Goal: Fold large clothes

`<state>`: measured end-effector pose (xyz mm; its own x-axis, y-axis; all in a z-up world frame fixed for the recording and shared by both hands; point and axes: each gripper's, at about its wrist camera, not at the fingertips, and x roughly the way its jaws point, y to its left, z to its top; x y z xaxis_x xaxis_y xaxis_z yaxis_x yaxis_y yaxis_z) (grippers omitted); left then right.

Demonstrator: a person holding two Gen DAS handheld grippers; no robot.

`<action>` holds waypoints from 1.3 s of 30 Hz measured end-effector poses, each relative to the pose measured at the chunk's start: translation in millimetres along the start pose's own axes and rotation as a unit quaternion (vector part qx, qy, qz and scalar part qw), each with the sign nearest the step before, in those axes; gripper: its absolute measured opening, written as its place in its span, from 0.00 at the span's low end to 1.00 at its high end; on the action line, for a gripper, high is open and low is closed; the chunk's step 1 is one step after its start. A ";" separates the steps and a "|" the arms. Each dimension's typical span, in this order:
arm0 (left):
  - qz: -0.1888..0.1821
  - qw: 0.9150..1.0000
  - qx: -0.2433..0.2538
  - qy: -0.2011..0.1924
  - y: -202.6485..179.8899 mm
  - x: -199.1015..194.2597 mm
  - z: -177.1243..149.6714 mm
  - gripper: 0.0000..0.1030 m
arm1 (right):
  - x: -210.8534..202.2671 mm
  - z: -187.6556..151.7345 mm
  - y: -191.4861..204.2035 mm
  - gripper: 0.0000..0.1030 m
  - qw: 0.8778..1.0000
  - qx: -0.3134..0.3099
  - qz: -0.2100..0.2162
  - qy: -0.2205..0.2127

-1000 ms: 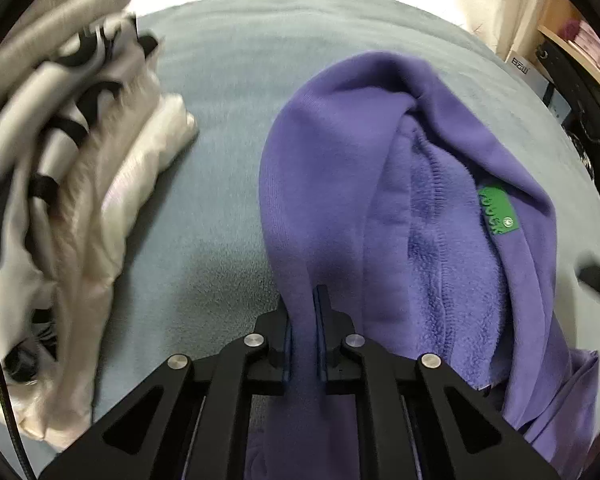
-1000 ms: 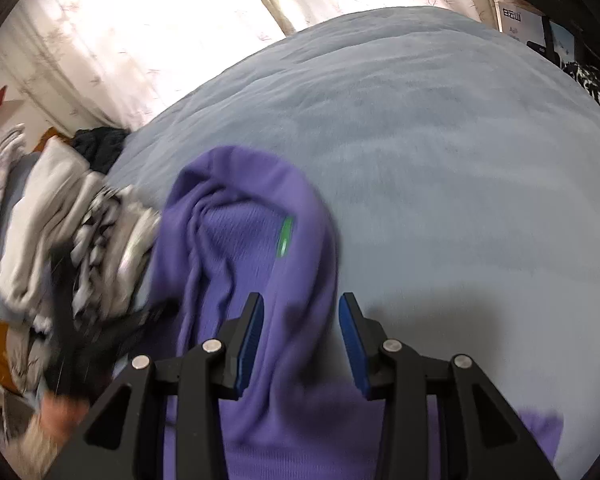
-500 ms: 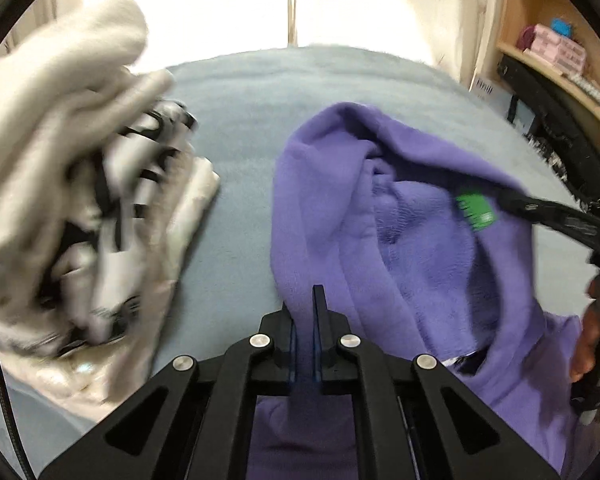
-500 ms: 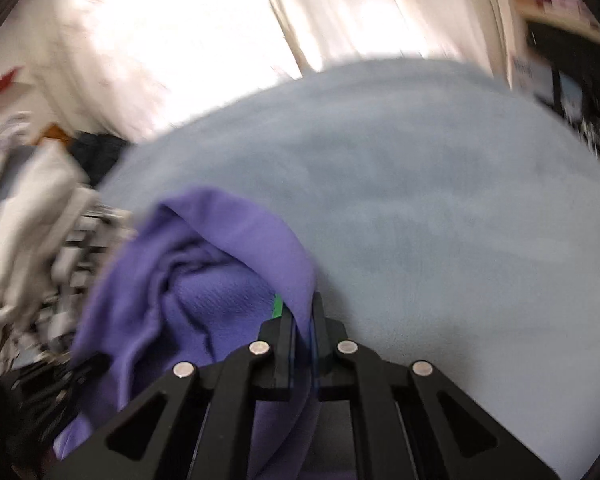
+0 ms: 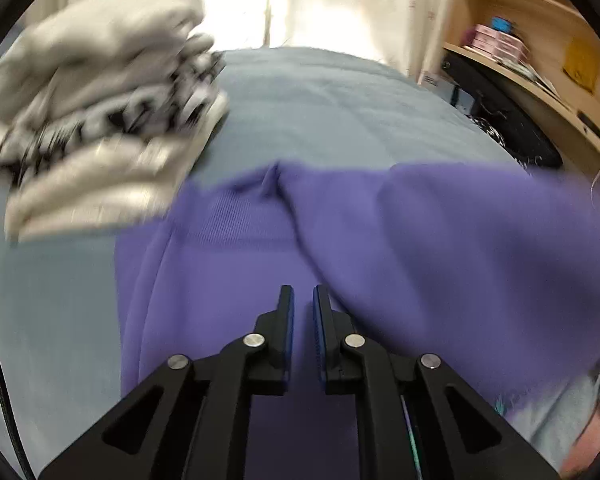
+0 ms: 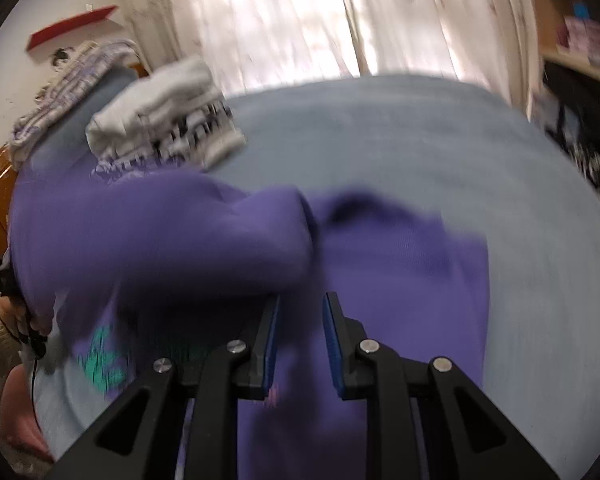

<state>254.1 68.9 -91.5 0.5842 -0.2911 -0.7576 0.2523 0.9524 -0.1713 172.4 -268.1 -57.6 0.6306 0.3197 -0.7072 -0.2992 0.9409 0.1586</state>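
A purple hoodie (image 5: 440,240) lies spread on the blue-grey bed cover (image 5: 340,92), its top half folded over in a thick roll (image 6: 180,240). A teal print (image 6: 104,356) shows near its left edge. My left gripper (image 5: 302,292) hovers over the cloth. Its jaws are opening with a narrow gap, and no fabric is pinched between them. My right gripper (image 6: 303,300) stands over the hoodie's right part. Its jaws are opening too, with only the cloth below showing through the gap. Both views are blurred by motion.
A stack of folded white and black-patterned clothes (image 5: 100,120) sits at the bed's far left (image 6: 168,120). A wooden shelf (image 5: 540,60) and dark items stand at the right. Curtains hang behind. A person's hand (image 6: 12,312) is at the left edge.
Both grippers pulled the hoodie's top over toward the near side and let go of it. The hood that stood up before now lies folded flat. Both cameras swung back.
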 end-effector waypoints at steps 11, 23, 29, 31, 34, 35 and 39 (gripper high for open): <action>-0.165 0.976 -0.143 0.019 10.7 -28.2 -30.3 0.54 | -28.4 -49.5 -4.6 0.54 0.979 0.178 0.101 0.025; -0.165 0.976 -0.141 0.004 -28.0 19.2 -33.1 0.46 | 32.3 -30.8 34.1 0.48 0.973 0.187 0.128 0.048; -0.004 0.995 -0.089 -0.038 -52.4 -10.3 -9.3 0.09 | -1.0 0.2 56.5 0.22 0.993 0.112 0.019 -0.020; 0.023 0.994 -0.108 -0.003 -44.5 -2.2 -14.0 0.10 | -5.0 -1.8 46.5 0.22 0.992 0.120 -0.038 -0.018; 0.024 0.989 -0.130 0.058 -37.5 22.8 -31.5 0.14 | 34.5 -30.4 18.4 0.25 0.980 0.172 -0.055 0.084; 0.027 0.989 -0.131 0.058 -38.4 24.7 -37.6 0.14 | 39.0 -38.7 16.5 0.25 0.980 0.173 -0.052 0.083; 0.040 0.991 -0.122 0.049 -42.3 20.2 -43.2 0.19 | 30.1 -39.9 32.9 0.35 0.985 0.133 -0.084 0.068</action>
<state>221.9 26.6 -126.7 0.5147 -0.2156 -0.8298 0.0084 0.9691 -0.2466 153.0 -232.0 -101.1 0.5481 0.1554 -0.8219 0.0107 0.9812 0.1927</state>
